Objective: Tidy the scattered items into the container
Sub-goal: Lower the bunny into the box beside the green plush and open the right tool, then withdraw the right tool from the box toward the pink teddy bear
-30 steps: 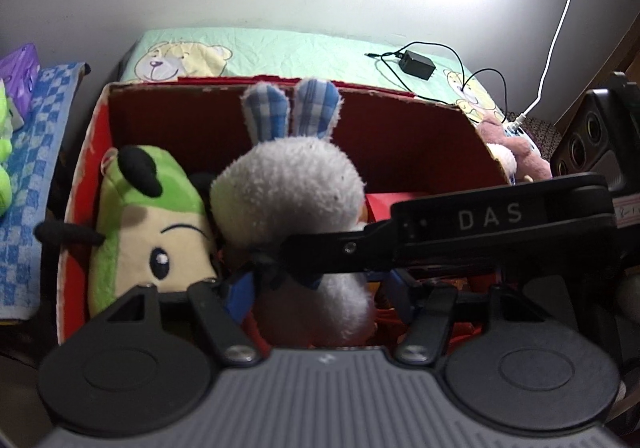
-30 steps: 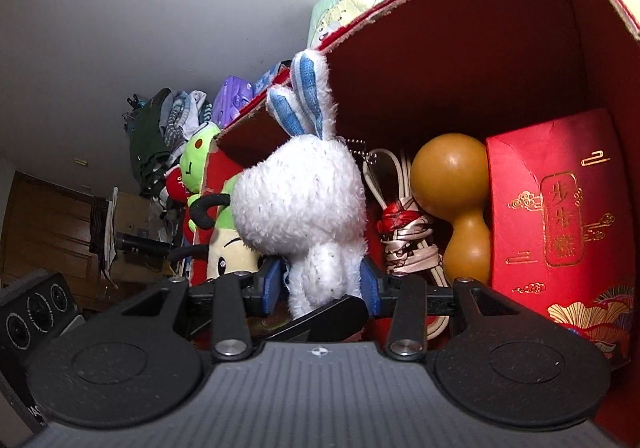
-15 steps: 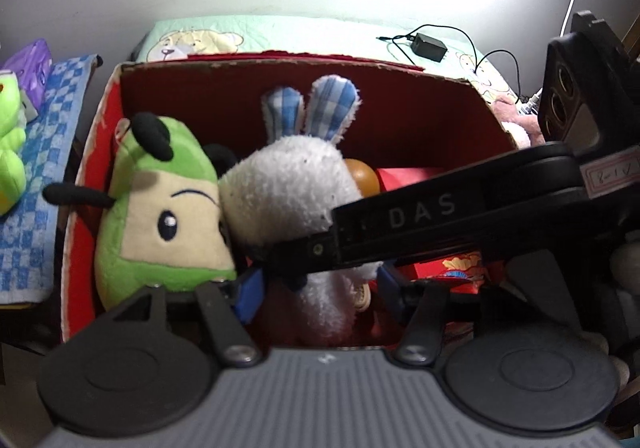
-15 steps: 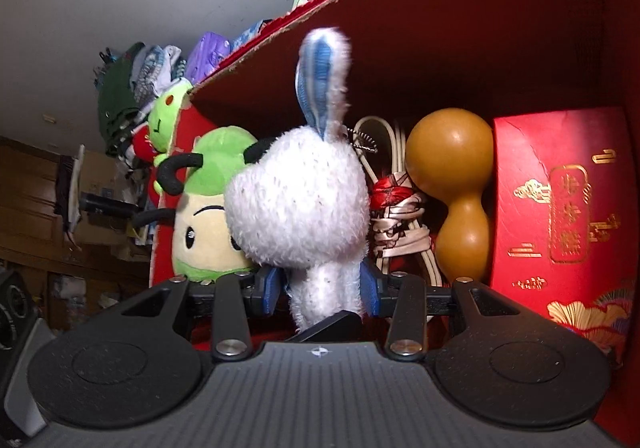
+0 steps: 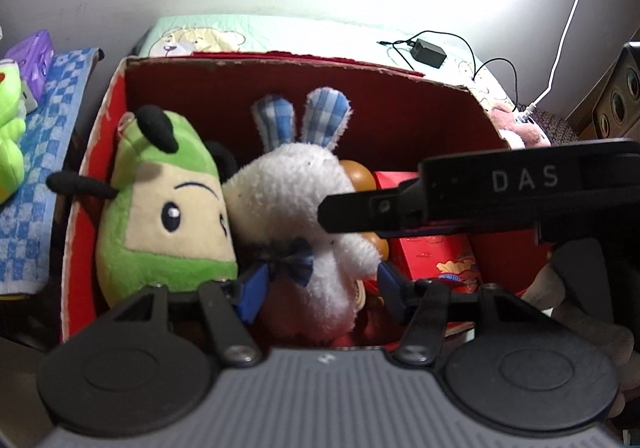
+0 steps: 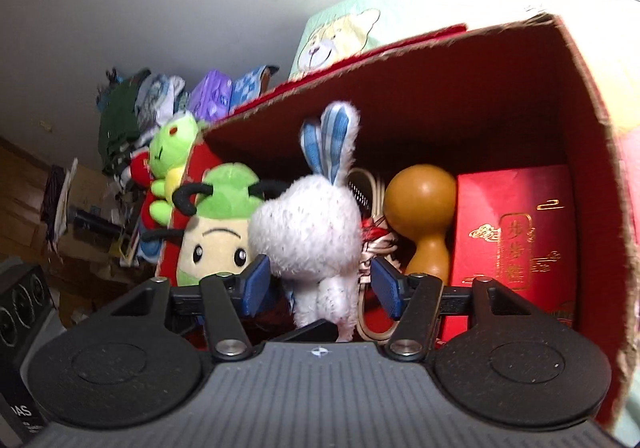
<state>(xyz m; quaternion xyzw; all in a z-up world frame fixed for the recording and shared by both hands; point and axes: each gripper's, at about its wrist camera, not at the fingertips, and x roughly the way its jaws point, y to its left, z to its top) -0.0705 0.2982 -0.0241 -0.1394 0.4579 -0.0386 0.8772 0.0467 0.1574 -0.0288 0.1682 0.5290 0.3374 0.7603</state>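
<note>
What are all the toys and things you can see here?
red box: one, red, in the middle
white bunny: one, white with blue checked ears, inside the box
green plush: one, green and cream, in the box beside the bunny
gourd: one, brown, in the box behind the bunny
red packet: one, red with gold writing, at the box's right wall
charger: one, black, on the bear-print sheet behind the box
left gripper: one, black with blue pads, shut on the bunny
right gripper: one, the same colours, jaws opening around the bunny
</note>
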